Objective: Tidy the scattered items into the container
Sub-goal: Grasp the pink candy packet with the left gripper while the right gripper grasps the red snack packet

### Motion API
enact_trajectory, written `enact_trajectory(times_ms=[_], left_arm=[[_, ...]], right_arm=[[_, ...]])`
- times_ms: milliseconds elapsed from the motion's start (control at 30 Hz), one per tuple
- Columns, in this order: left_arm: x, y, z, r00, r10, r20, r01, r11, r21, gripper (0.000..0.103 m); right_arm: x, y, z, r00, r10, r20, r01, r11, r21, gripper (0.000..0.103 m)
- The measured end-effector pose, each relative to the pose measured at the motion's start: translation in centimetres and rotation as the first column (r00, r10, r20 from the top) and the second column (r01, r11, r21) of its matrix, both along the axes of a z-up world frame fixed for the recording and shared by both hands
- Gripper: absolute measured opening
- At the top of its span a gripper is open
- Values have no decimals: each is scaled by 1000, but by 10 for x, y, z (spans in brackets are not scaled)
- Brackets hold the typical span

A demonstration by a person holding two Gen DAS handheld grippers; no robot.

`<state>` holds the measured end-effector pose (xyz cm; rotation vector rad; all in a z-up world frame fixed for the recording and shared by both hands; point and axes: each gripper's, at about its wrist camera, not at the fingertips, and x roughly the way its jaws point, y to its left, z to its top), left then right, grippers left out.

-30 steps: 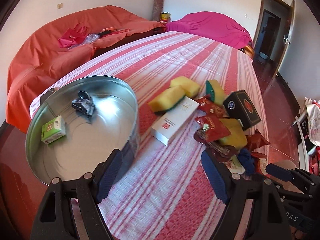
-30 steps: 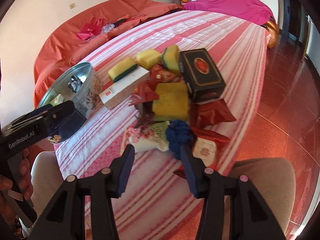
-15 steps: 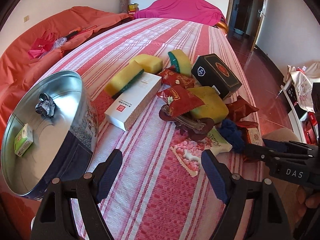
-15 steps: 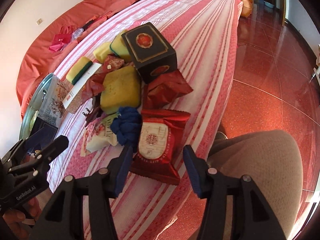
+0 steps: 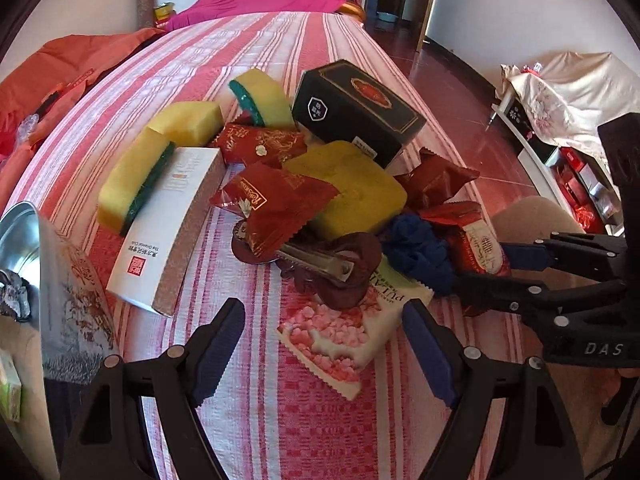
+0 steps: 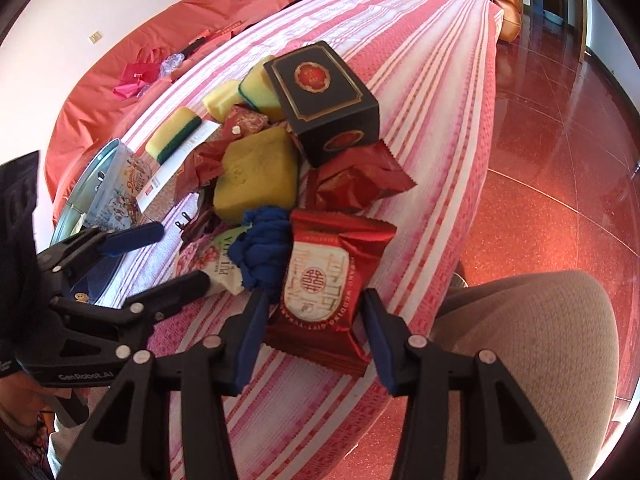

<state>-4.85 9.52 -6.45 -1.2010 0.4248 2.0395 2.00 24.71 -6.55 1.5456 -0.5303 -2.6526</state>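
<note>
On a red-striped tablecloth (image 5: pixel 256 52), the right gripper (image 6: pixel 312 332) straddles a red wedding-gift snack packet (image 6: pixel 320 280), its jaws just narrowed but not visibly pressing it. Beside it, the left gripper (image 5: pixel 324 344) hangs wide apart over a pink floral packet (image 5: pixel 340 336). At far left stands the metal tin (image 5: pixel 60 280).

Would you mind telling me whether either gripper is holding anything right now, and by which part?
Nothing is held. The left gripper is open over the pink-and-white packet. The right gripper straddles the red wedding-gift packet's near end, its pads not visibly pressing it.
</note>
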Motion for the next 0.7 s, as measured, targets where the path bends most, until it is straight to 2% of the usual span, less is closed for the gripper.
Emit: enact_trajectory(times_ms=[67,233,267,367,500,700], left_arm=[[-1,0,-4,999,-21,36,21,1000,10,83],[18,7,-7,997,-61,-44,59,997,-57,83],[18,6,-7,998,-50,-38,48,998,-45,82],[17,-2,-5,999,24,-33,-24,1000,-4,67],[19,-6,-3,999,32,-21,-32,999,8,59],[34,-9,-2,997,72,-18,-73,997,-11,56]], right_arm=[[1,1,0,1000,-1,-2,1,1000,-6,48],[2,1,0,1000,0,-6,0,1000,-11,48],[2,1,1,1000,1,-7,-1,1000,-9,48],[0,-1,0,1000,3,-9,-3,1000,2,48],[0,-1,0,1000,6,-11,-6,1000,9,48],[1,-1,-1,1000,6,-16,-6,1000,9,48]])
